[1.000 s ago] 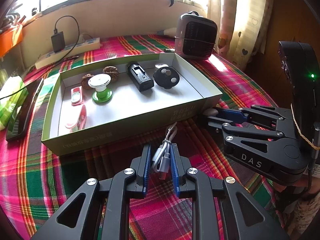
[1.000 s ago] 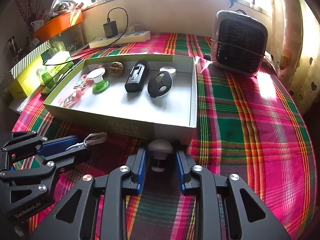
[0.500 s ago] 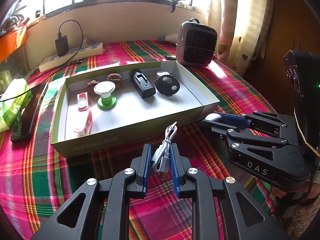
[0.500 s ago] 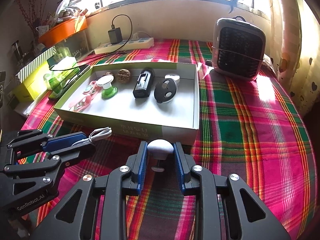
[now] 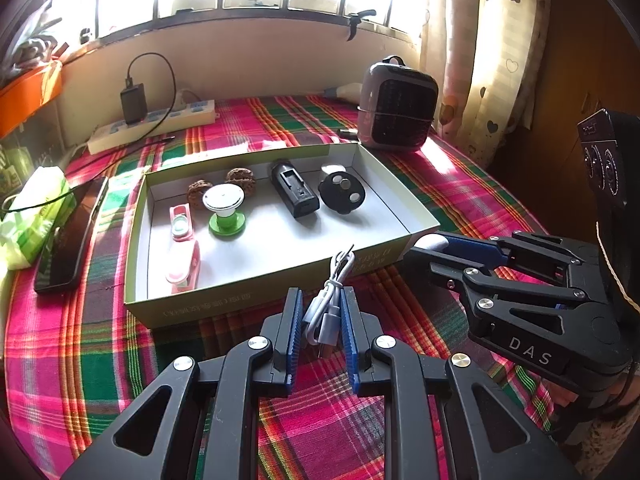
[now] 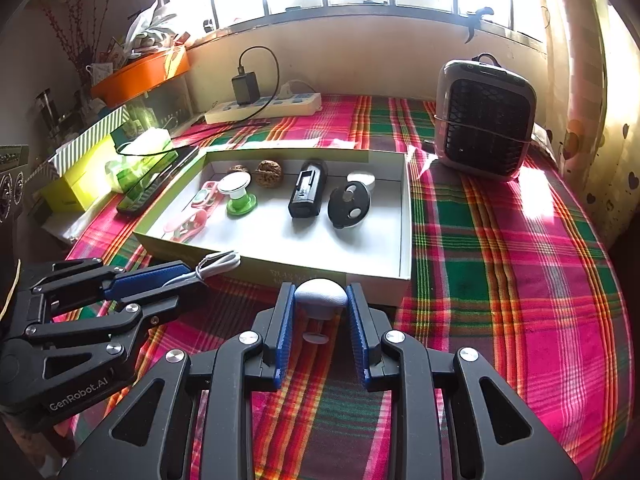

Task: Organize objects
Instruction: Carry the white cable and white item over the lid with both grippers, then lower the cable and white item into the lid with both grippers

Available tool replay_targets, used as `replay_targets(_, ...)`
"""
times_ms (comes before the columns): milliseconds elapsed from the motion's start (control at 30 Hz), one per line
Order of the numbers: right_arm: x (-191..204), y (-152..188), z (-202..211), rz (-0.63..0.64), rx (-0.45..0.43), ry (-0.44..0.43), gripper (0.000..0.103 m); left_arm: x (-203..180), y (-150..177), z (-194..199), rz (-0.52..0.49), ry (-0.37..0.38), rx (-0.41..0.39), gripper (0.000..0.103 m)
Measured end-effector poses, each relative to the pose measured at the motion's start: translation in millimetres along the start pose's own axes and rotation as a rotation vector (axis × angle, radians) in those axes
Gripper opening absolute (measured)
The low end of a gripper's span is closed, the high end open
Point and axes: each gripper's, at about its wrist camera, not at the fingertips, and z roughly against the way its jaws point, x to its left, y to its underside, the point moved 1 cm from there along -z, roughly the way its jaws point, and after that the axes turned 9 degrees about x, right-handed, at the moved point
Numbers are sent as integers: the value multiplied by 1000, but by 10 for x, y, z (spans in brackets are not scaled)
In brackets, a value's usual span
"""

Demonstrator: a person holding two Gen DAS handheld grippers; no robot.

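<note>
An open green box [image 5: 280, 276] with a white floor stands on the plaid cloth. Inside lie a green-and-white knob [image 5: 225, 208], two walnuts [image 5: 240, 178], a black device [image 5: 294, 194], a black disc [image 5: 342, 196] and pink clips [image 5: 182, 256]. My left gripper [image 5: 320, 308] hovers just in front of the box's near wall, shut on a coiled white cable [image 5: 326, 308]. My right gripper [image 6: 320, 300] is beside it at the box's near right corner [image 6: 400, 276], shut on a white mushroom-shaped knob [image 6: 320, 296]. Each gripper shows in the other's view: the right gripper [image 5: 430, 246] and the left gripper [image 6: 184, 276].
A grey fan heater [image 5: 396, 108] stands behind the box at the right. A power strip with a black charger [image 5: 160, 120] lies along the wall. A dark phone [image 5: 72, 236] and a green tissue pack [image 5: 32, 216] lie left of the box. Curtains hang at the right.
Both views have tipped up slightly and drawn back, so the box looks farther off and more window shows. The cable and the white knob stay clamped.
</note>
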Motion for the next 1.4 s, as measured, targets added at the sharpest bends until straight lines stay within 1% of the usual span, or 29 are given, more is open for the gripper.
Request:
replay_targets(367, 19, -114, 19, 7, -17, -7, 27, 78, -102, 35, 7, -19, -18, 17)
replay_targets(600, 9, -266, -24, 10, -26, -15, 27, 163, -206, -23, 30, -23, -17, 17)
replay_targets(1033, -26, -487, -321, 17, 24, -17, 27, 305, -427, -258, 55, -38, 1, 17)
replay_targets(1400, -44, -544, -527, 25, 68, -5, 27, 366, -445, -370, 65, -34, 27, 17)
